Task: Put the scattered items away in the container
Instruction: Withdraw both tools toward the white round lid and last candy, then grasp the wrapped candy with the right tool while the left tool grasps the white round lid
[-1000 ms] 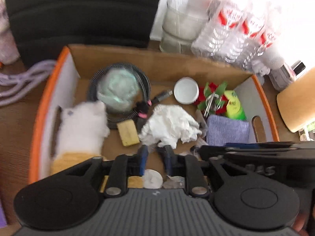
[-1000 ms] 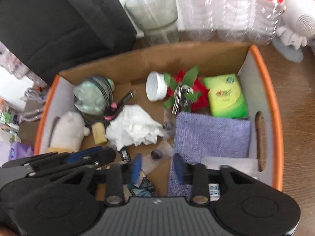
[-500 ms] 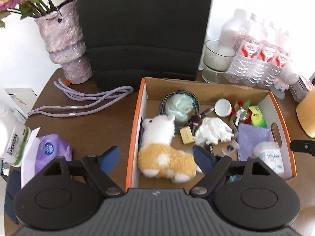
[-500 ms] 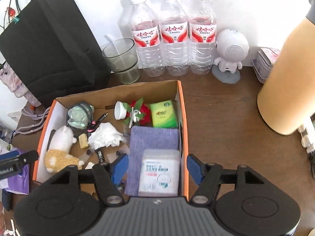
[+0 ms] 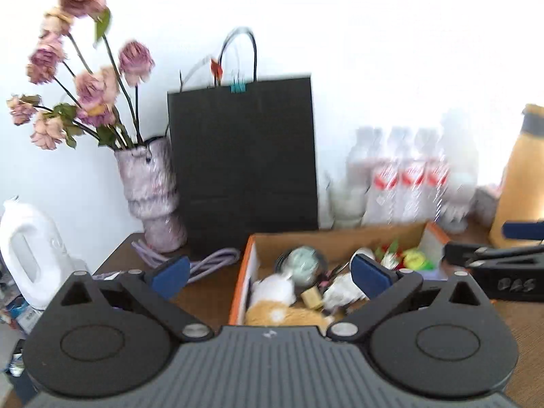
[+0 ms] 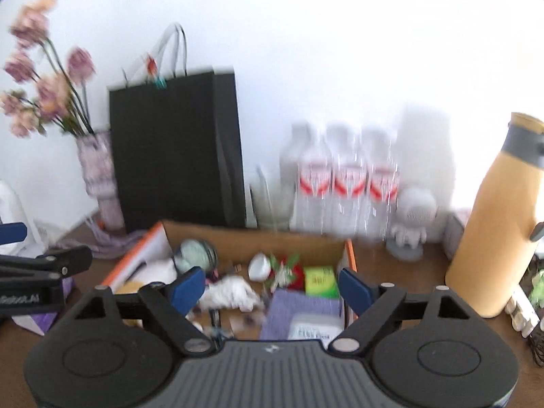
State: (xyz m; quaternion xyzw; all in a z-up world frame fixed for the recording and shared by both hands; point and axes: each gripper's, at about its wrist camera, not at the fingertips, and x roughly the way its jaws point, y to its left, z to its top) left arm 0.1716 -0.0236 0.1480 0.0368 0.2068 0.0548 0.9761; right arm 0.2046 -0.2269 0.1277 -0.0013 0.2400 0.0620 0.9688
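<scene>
The orange-rimmed cardboard box [image 5: 242, 282] [image 6: 350, 258] sits on the brown table and holds a plush alpaca [image 5: 275, 302], a crumpled tissue [image 6: 231, 292], a coiled cable around a pale ball [image 5: 301, 261], a green packet [image 6: 319, 280], a purple cloth [image 6: 299, 306] and a white tub [image 6: 316, 326]. My left gripper [image 5: 268, 277] is open and empty, raised well back from the box. My right gripper [image 6: 272, 287] is open and empty, also raised in front of the box. Each gripper shows at the edge of the other's view.
A black paper bag [image 5: 243, 156], a vase of dried flowers [image 5: 151, 197], a glass and three water bottles [image 6: 346, 183] stand behind the box. A lilac cord [image 5: 204, 261] and a white jug [image 5: 30, 255] are at left. A tan flask [image 6: 499, 231] and small speaker [image 6: 413, 221] are at right.
Both grippers have opened wide and pulled up and back from inside the box. The views now tilt up toward the wall and are blurred by motion.
</scene>
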